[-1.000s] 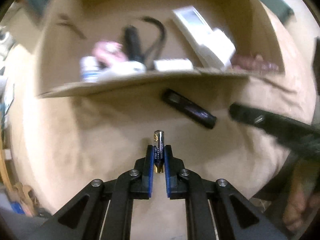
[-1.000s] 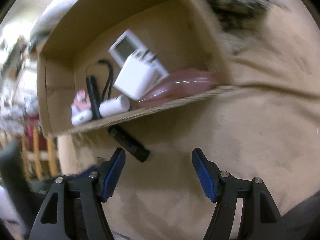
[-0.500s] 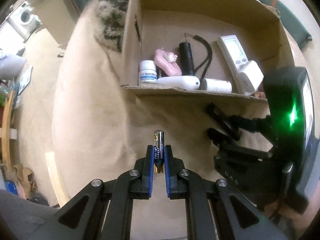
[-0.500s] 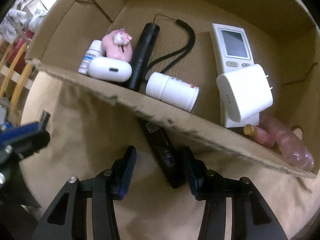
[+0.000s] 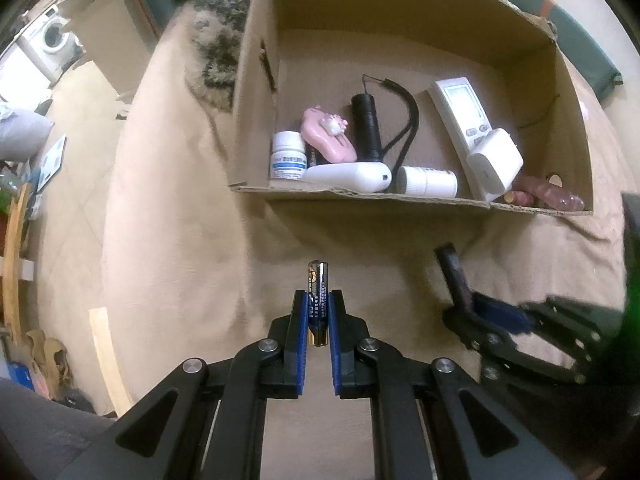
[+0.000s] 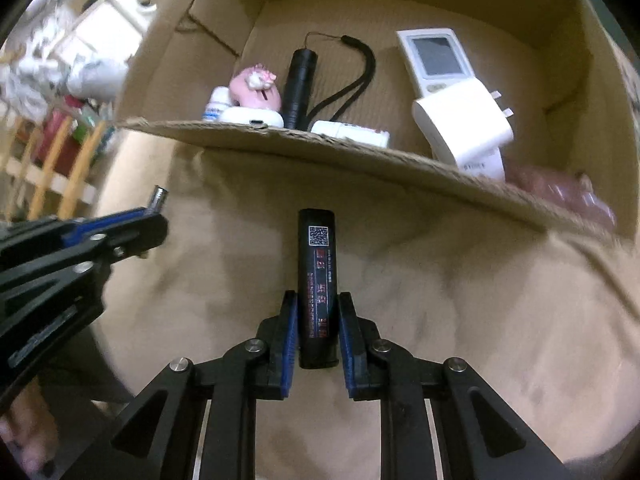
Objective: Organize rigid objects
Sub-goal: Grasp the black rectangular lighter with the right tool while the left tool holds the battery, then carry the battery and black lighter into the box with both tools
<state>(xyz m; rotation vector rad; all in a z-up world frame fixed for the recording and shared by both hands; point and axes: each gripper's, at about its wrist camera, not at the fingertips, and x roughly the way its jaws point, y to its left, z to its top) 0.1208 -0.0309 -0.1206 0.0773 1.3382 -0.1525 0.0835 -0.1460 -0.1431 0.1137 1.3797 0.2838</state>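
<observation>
Battery (image 5: 318,304) sits clamped in your left claw (image 5: 318,320), its long axis pointing straight ahead at the cardboard box (image 5: 360,196). Your right claw (image 6: 318,328) grips the black stick (image 6: 317,284) likewise, nearer the box's front wall. Stick's label shows a QR code; its red print is unreadable.

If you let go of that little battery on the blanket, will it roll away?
Probably a bit. The battery is a smooth round cylinder, so it likely rolls sideways. The blanket looks soft and wrinkled, which should stop it soon. It seems stiff and small, held firmly in the left gripper.
</observation>
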